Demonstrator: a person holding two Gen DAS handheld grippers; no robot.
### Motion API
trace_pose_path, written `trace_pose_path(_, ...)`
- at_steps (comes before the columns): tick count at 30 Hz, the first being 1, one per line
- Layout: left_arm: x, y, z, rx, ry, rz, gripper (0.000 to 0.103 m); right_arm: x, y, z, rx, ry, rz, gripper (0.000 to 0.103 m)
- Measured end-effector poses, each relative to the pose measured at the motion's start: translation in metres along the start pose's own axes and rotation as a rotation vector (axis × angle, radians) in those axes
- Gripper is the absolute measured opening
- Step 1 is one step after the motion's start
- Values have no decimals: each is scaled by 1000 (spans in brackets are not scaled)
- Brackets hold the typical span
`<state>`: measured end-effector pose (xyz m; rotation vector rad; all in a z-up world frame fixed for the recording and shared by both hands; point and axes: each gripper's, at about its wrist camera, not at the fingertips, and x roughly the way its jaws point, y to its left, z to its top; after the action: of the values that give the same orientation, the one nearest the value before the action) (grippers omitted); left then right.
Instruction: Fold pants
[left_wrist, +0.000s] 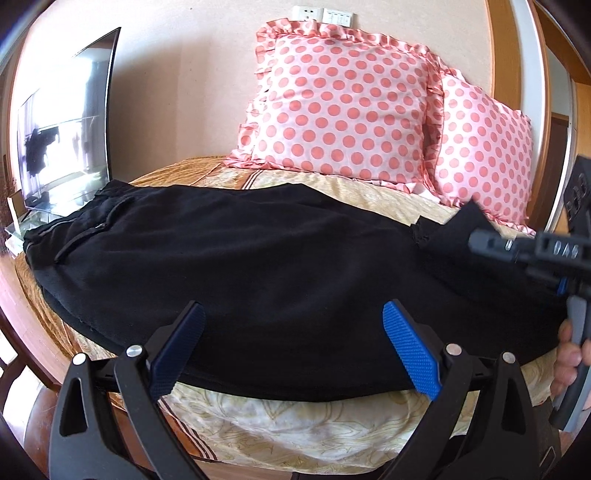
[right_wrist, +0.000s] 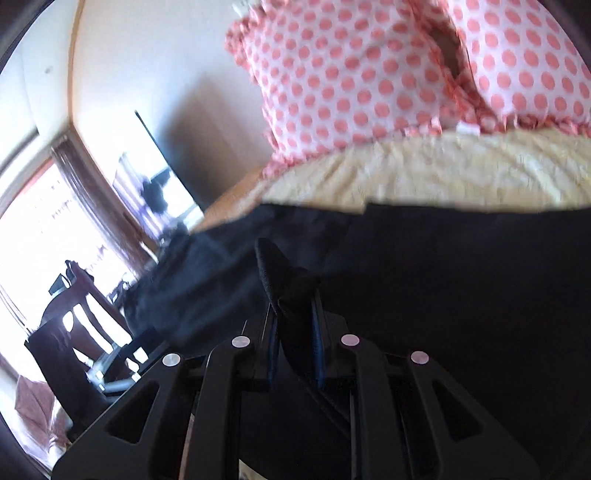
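Black pants (left_wrist: 236, 266) are spread lengthwise across the bed (left_wrist: 332, 424), filling the middle of the frame, apparently halved leg over leg. At right, the hem is pinched between the closed fingers of the right gripper (right_wrist: 295, 325). The left gripper (left_wrist: 291, 350) is held open at the near edge. Crosswise folds are judged still outstanding.

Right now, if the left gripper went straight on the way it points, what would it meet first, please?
Most likely the black pants: the open left gripper already frames them on the bed, though depth is unclear.
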<state>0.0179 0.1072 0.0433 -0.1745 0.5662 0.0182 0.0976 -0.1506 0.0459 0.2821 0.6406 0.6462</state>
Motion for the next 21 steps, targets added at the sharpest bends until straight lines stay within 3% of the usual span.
trace_pose_path(2,-2,1,1,-9,-8,2,97,2,8,2,-7,-27,36,15)
trace_pose_path(6,-7,4,4,-11,-20,20,97,47,27,-20,-77,153,75,15)
trace_pose_path(10,-10,8,4,-16,-27,49,97,49,31,-10,-38,81,122,15)
trace_pose_path(13,-12,14,4,-36,-25,59,97,56,36,-6,-89,93,64,15)
trace_pose_path(16,-11,17,4,-40,-19,74,98,57,26,-2,-32,74,88,15)
trace_pose_path(21,-12,17,4,-31,-21,78,98,66,46,-41,-212,187,51,15)
